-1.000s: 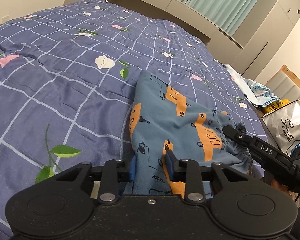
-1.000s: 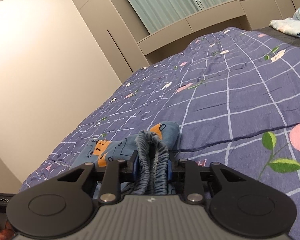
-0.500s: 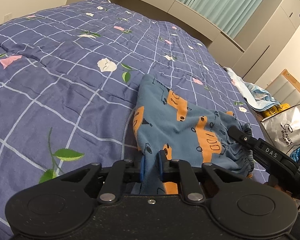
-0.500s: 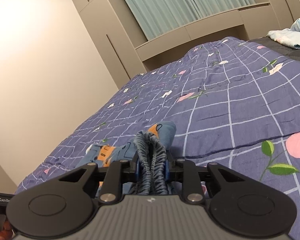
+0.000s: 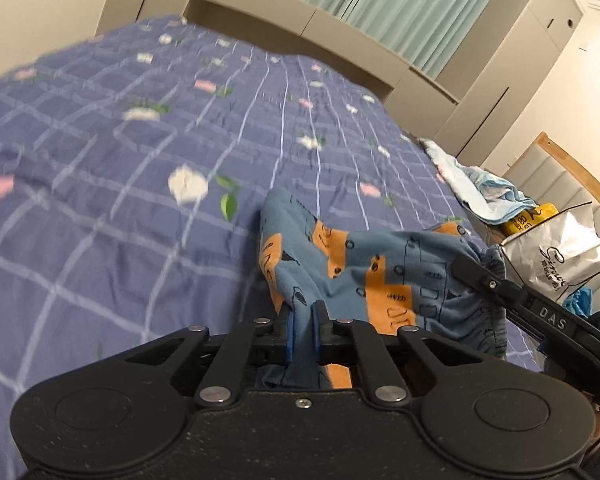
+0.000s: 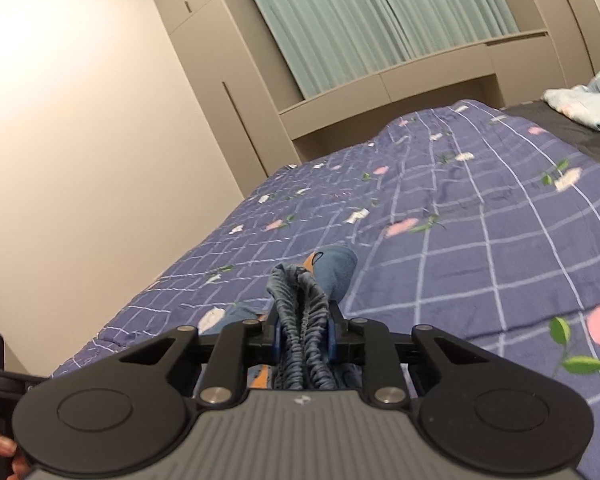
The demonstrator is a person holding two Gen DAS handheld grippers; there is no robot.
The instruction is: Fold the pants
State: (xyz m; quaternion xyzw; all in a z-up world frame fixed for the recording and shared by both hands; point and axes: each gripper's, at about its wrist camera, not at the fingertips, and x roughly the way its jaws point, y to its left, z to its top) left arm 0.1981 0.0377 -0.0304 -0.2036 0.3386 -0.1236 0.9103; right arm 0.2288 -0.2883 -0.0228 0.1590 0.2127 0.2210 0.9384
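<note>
Left gripper (image 5: 303,332), angled down over the bed (image 5: 100,200), has just closed on pants (image 5: 380,264) fabric. Right gripper (image 6: 304,336), nearly level, clamps the gathered waistband (image 6: 300,304).

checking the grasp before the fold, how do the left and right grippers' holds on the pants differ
The left gripper pinches a thin, flat printed part of the pants; the right gripper clamps the thick, gathered elastic waistband. The left jaws have just closed nearly together; the right stand wider around the bunch. Both are shut on the same pants.
</note>
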